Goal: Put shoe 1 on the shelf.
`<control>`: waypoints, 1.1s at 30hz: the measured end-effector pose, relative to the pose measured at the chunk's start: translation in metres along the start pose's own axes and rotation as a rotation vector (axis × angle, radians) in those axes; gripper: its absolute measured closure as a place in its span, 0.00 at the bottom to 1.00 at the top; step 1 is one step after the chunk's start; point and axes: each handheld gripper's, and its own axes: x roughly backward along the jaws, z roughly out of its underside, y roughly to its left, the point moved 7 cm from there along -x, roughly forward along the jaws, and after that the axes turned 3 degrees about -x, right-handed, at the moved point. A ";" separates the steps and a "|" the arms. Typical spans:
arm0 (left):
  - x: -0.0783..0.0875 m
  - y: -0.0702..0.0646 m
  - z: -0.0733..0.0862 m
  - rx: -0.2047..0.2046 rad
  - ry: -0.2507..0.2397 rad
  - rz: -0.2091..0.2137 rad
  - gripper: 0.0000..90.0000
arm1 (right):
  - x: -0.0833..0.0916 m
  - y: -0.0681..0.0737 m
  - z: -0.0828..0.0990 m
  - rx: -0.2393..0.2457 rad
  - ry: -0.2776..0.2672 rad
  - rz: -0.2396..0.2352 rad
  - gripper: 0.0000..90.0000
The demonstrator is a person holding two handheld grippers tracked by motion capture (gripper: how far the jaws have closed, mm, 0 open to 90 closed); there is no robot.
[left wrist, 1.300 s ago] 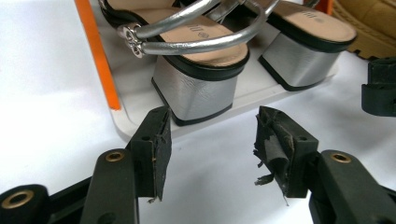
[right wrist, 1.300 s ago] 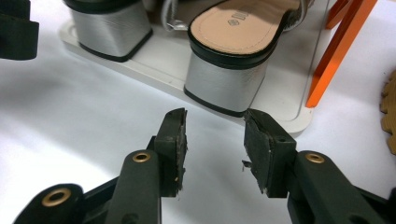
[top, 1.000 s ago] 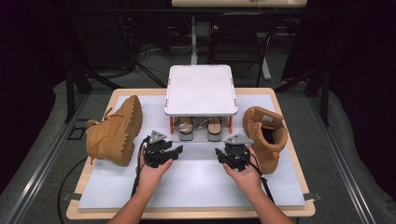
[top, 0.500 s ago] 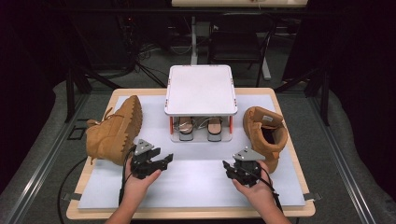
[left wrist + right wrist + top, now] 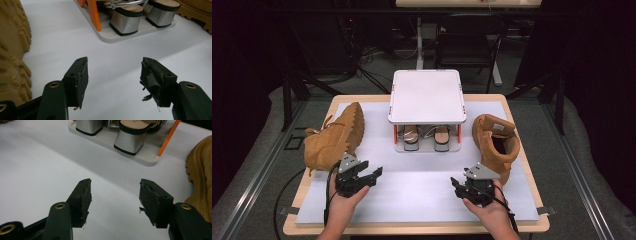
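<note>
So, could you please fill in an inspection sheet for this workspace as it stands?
Surface: white mat on a wooden table.
Job's things: left boot on its side, sole up; right boot upright; heeled sandals on the rack's lower shelf.
Clutter: nothing seen.
Grippers: left gripper and right gripper open, empty, jaws just widened.
Cables: one trails from the left gripper.
Surroundings: dark room, chair behind.

Table (image 5: 522,227) w/ white mat (image 5: 422,175), boots (image 5: 334,137), rack (image 5: 426,97)
</note>
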 end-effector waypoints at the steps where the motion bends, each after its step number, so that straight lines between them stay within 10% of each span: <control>1: 0.001 0.001 0.000 0.005 0.002 -0.005 0.43 | 0.001 0.000 0.001 -0.007 0.004 -0.008 0.48; 21: 0.019 0.019 0.011 0.034 0.048 -0.031 0.29 | 0.008 -0.018 0.018 -0.088 0.004 -0.034 0.16; 33: 0.038 0.045 0.012 0.075 0.043 -0.050 0.44 | 0.004 -0.023 0.023 -0.059 0.025 0.002 0.26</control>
